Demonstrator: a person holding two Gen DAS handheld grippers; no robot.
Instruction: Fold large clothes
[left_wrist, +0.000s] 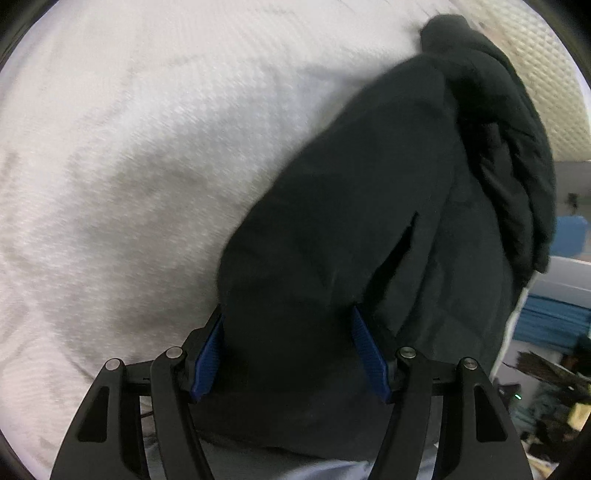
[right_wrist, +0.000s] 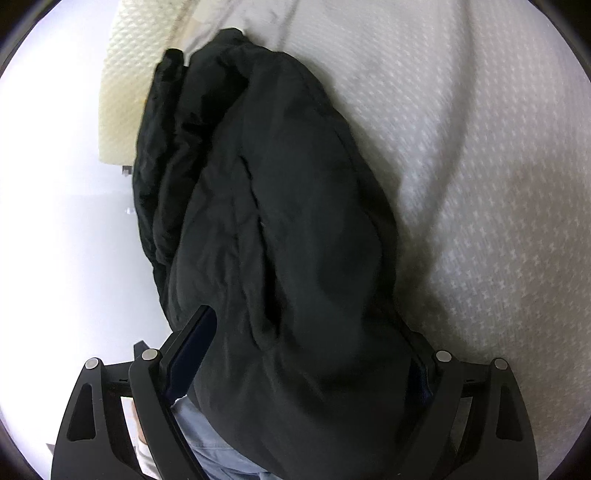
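A large black garment lies bunched in thick folds on a white textured mattress. My left gripper stands wide, its blue pads on either side of a thick fold of the cloth. In the right wrist view the same black garment fills the middle. My right gripper also stands wide around a bulky fold, and cloth hides its right finger. Whether either gripper pinches the cloth is unclear.
The mattress edge runs along the left of the right wrist view, with bright floor beyond. Blue bins and clutter sit at the right of the left wrist view. Light blue fabric shows below the garment.
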